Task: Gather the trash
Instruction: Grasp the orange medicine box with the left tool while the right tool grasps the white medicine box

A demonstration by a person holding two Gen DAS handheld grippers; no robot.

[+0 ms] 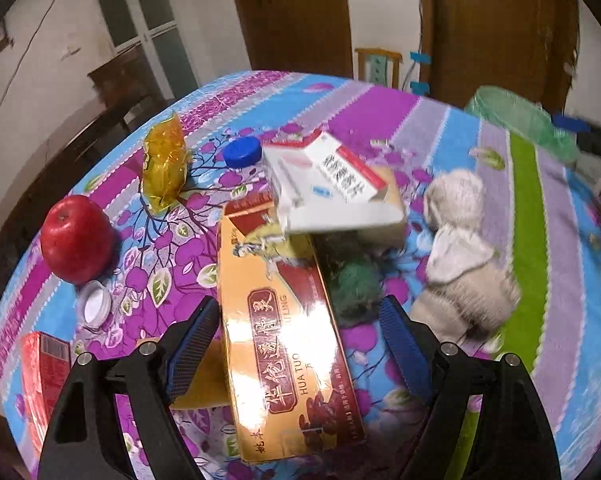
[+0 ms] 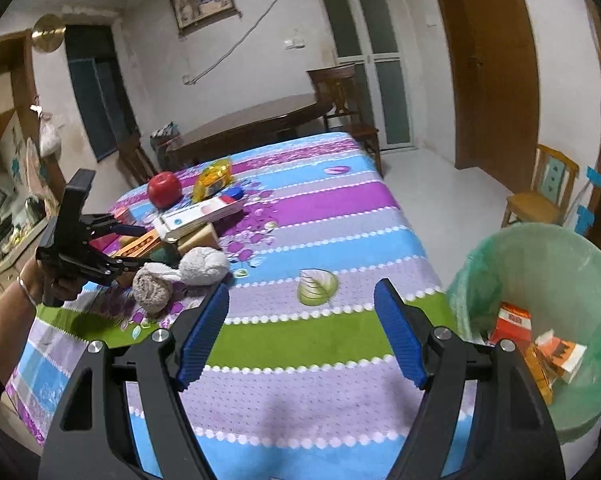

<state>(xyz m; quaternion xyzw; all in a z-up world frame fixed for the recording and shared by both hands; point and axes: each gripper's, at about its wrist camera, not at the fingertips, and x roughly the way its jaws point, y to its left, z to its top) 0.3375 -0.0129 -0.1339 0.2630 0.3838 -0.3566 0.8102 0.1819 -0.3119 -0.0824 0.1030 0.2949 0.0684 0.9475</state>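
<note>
Both grippers are spread and empty; the left gripper straddles the long yellow medicine box, probably untouched. Centre it, then close across its width.

We are holding the left gripper tilted downward at lower centre, jaws spread wide. The right gripper is sitting lower centre, jaws apart and empty.

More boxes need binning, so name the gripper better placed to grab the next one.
Left. The left gripper is open around the long yellow box. The right gripper hangs open over bare tablecloth beside the bin.
</note>
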